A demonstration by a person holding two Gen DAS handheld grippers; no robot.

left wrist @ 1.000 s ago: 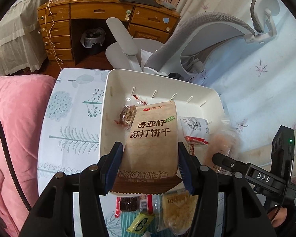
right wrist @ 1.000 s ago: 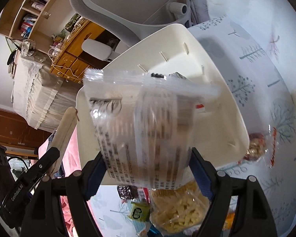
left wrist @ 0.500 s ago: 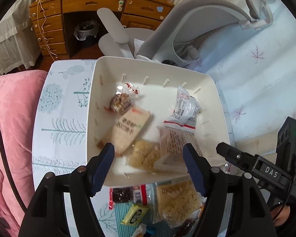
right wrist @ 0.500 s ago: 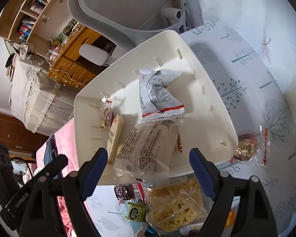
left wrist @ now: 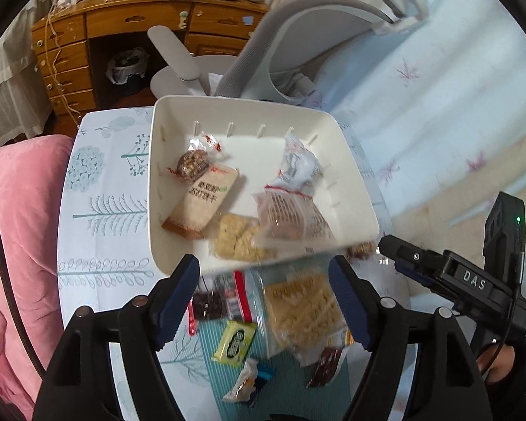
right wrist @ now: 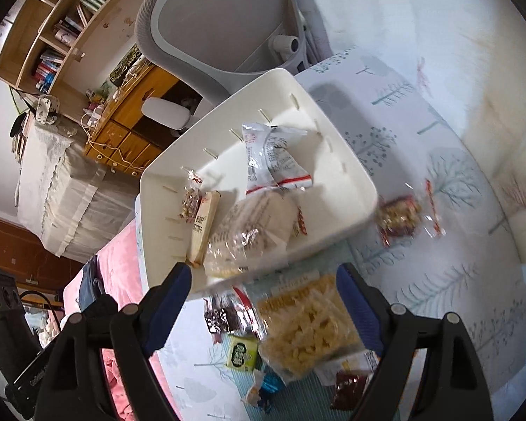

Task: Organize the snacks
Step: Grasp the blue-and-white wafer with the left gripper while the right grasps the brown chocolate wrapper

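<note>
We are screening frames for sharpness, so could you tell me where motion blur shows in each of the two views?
Left wrist view: the white bin's near rim and the clear packet smear, while the desk stays crisp. Right wrist view: the red-ended nut packet and the noodle bag look soft.

Bin (left wrist: 350, 161) sits on the counter (left wrist: 101, 210) just beyond both sets of jaws. In the bin: cracker pack (left wrist: 203, 203) left, nut pack (left wrist: 193, 163) behind it, noodle pack (left wrist: 238, 238) at the near wall, printed bag (left wrist: 298, 172) right. Between the left jaws, on the counter: noodle bag (left wrist: 305, 308), small candy (left wrist: 234, 342). Right of the bin: nut packet (right wrist: 399, 217).
</note>
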